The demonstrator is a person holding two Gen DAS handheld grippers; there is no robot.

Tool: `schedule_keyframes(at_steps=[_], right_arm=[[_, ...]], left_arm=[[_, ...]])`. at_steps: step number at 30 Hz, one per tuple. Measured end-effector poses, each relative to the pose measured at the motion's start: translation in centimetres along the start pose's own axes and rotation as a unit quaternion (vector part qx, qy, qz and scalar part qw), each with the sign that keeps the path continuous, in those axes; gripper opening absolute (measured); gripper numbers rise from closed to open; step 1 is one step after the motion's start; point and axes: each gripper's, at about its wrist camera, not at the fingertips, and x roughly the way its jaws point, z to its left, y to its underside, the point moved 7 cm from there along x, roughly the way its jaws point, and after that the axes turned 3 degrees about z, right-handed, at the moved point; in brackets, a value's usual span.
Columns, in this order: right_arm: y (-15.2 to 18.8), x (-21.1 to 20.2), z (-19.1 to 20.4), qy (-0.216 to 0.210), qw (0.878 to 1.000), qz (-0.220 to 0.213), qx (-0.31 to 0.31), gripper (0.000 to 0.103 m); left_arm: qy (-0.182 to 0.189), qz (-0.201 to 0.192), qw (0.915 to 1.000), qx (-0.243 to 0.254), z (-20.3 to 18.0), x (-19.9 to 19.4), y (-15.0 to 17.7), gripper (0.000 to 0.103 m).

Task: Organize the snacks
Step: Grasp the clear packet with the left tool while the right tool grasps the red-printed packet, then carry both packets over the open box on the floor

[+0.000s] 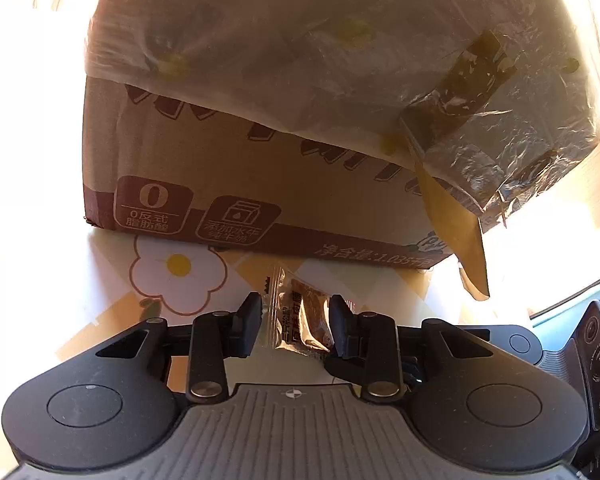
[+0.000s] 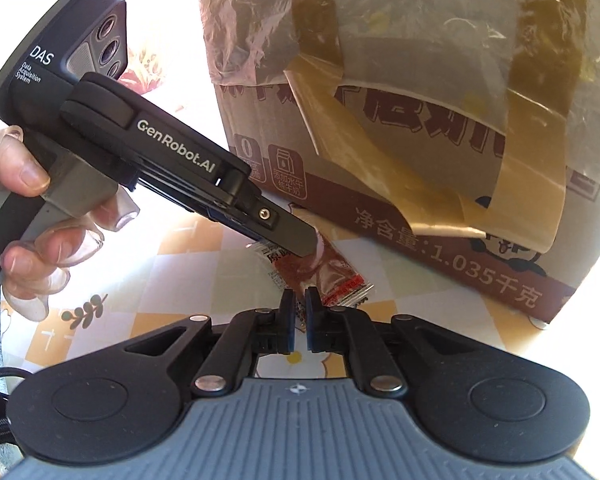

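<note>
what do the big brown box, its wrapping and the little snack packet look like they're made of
The big brown printed box looks like matte corrugated cardboard, with flat panels and ink printed straight on. The clear wrapping over its top looks like thin glossy plastic film: it crinkles and glints. The small red-brown snack packet seems shiny plastic or foil laminate, with crimped serrated ends.

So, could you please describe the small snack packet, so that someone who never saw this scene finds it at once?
Find the big cardboard box patched with brown tape on the flower-patterned tablecloth. On the cloth by its front lower edge lies the snack packet, with both grippers on it. It is the only small, clear wrapper there, brown inside with a red end.
</note>
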Motion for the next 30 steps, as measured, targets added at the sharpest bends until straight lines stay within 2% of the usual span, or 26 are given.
schedule_keyframes(at_steps=[4,10,11,12,13,15,17,19,20,22,24,30], right_arm=[[0.0,0.2,0.0,-0.004,1.000,-0.005,0.007,0.005],[0.4,-0.3,0.0,-0.005,1.000,-0.010,0.009,0.005],[0.4,-0.3,0.0,-0.004,1.000,-0.009,0.010,0.005],[0.4,-0.3,0.0,-0.003,1.000,-0.009,0.011,0.005],[0.4,-0.4,0.0,-0.003,1.000,-0.008,0.013,0.005],[0.3,-0.4,0.1,0.000,1.000,-0.006,0.015,0.005],[0.2,-0.3,0.2,0.003,1.000,-0.004,0.014,0.005],[0.1,-0.4,0.4,0.011,1.000,0.000,0.011,0.006],[0.1,-0.6,0.4,0.021,1.000,0.000,0.008,0.014],[0.0,-0.8,0.6,0.037,0.999,-0.004,0.002,0.044],[0.1,-0.9,0.7,0.051,0.999,-0.006,-0.008,0.047],[0.0,-0.4,0.9,0.064,0.998,-0.001,-0.006,0.047]], left_arm=[[0.019,-0.005,0.9990,-0.041,0.4,0.5,0.1,0.037],[0.021,-0.008,0.9987,-0.046,0.7,0.7,0.7,0.037],[0.021,-0.007,0.9986,-0.047,0.6,0.8,0.8,0.035],[0.020,-0.002,0.9988,-0.044,0.4,0.9,1.0,0.023],[0.010,0.002,0.9994,-0.033,0.2,0.8,1.3,0.018],[-0.010,-0.005,0.9999,-0.004,-0.6,0.7,1.6,0.015],[-0.001,-0.016,0.9998,-0.014,-0.9,0.5,1.7,0.010],[0.005,-0.019,0.9995,-0.024,-0.8,0.3,1.8,0.010],[0.007,-0.018,0.9995,-0.026,-0.8,0.2,1.8,0.010],[0.009,-0.019,0.9993,-0.031,-0.6,-0.3,1.7,0.010],[0.017,-0.021,0.9987,-0.043,-0.5,-0.7,1.5,0.010],[0.039,-0.023,0.9971,-0.060,-0.9,-2.5,1.5,0.010]])
